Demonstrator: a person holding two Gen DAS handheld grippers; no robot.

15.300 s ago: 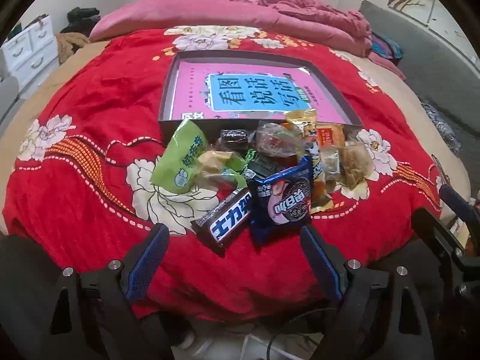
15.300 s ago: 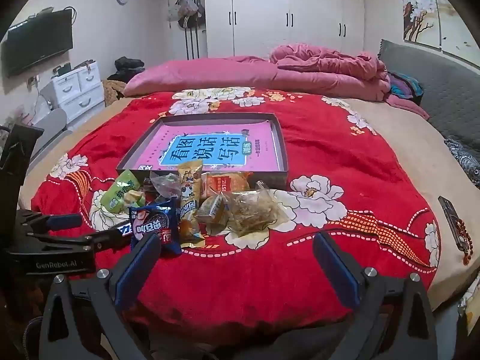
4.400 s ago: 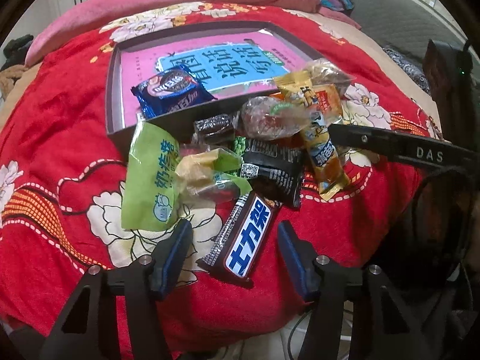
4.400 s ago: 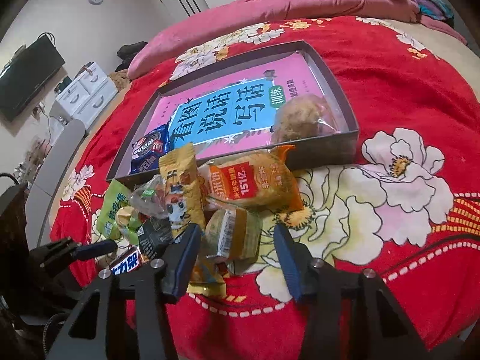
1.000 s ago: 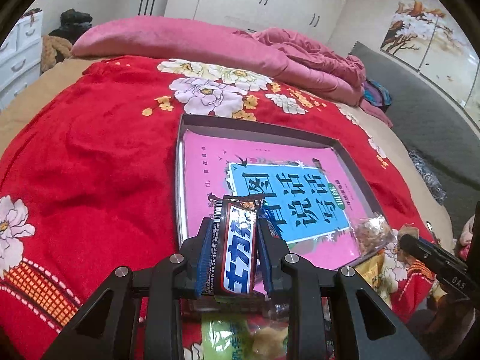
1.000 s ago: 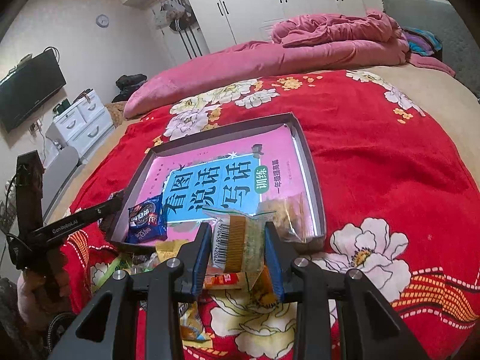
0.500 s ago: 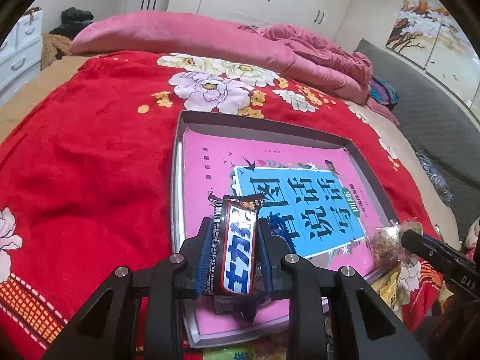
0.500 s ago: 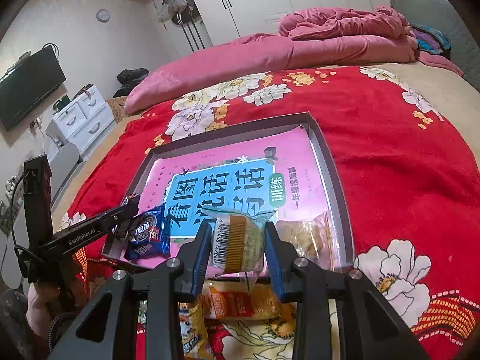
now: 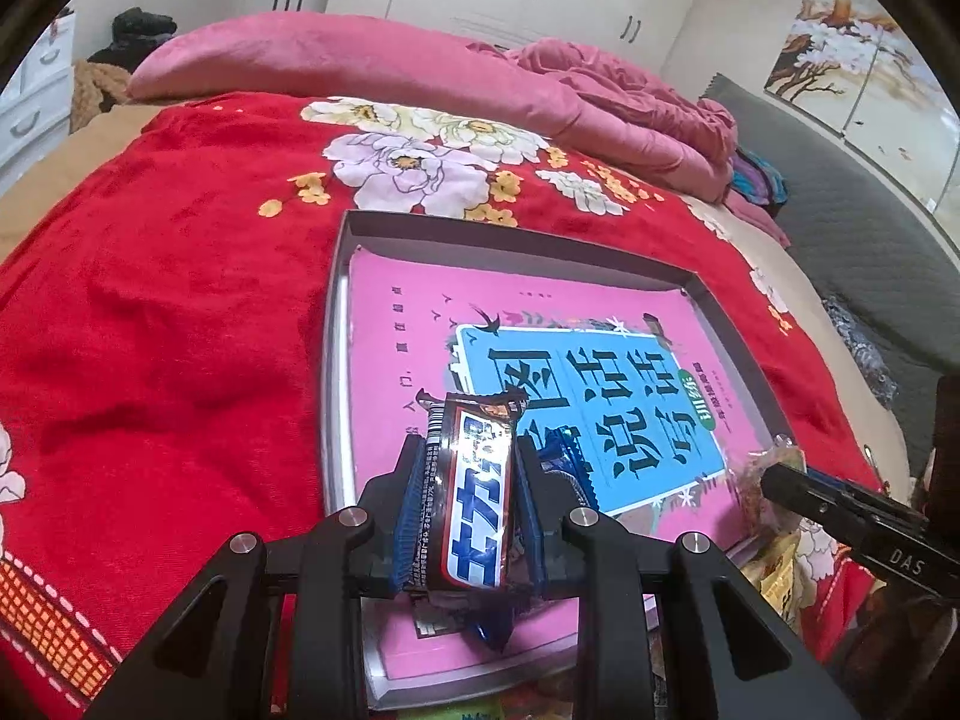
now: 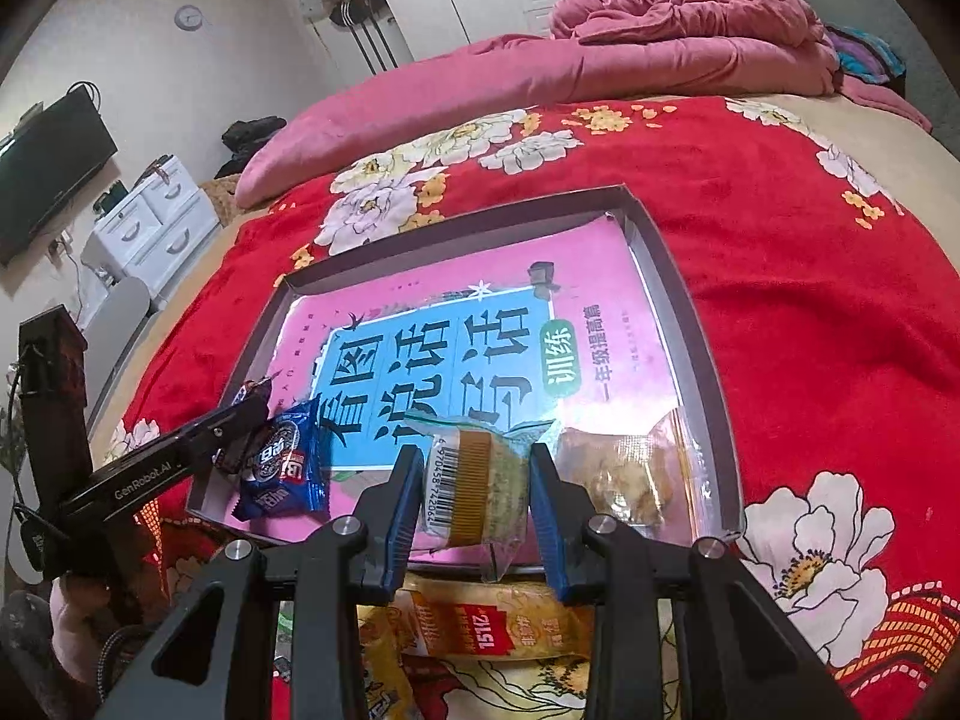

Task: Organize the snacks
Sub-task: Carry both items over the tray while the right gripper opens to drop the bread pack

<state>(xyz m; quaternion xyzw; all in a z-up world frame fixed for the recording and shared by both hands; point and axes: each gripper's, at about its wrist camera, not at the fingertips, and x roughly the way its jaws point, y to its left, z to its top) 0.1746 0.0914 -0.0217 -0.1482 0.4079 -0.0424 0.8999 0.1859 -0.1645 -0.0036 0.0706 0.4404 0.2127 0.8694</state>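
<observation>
My left gripper (image 9: 471, 504) is shut on a dark chocolate bar (image 9: 474, 498) with blue and white lettering, held upright over the near left corner of the grey tray (image 9: 336, 324). Just behind it lies a blue biscuit packet (image 9: 570, 462), mostly hidden. My right gripper (image 10: 471, 495) is shut on a small clear-wrapped cake (image 10: 477, 483) above the tray's near edge (image 10: 702, 384). In the right wrist view the blue biscuit packet (image 10: 285, 465) lies at the tray's near left, a clear pastry bag (image 10: 618, 471) at the near right, and the left gripper (image 10: 240, 423) hovers by the packet.
The tray, lined with a pink and blue book cover (image 10: 456, 372), sits on a red flowered bedspread (image 10: 810, 312). More snacks lie in front of it, among them an orange packet (image 10: 498, 630). Pink bedding (image 9: 360, 60) is piled at the head; white drawers (image 10: 150, 222) stand at the left.
Both grippers have carried their snacks forward and slightly down over the tray's near part. The tray looks closer in both views. Neither grip has altered.
</observation>
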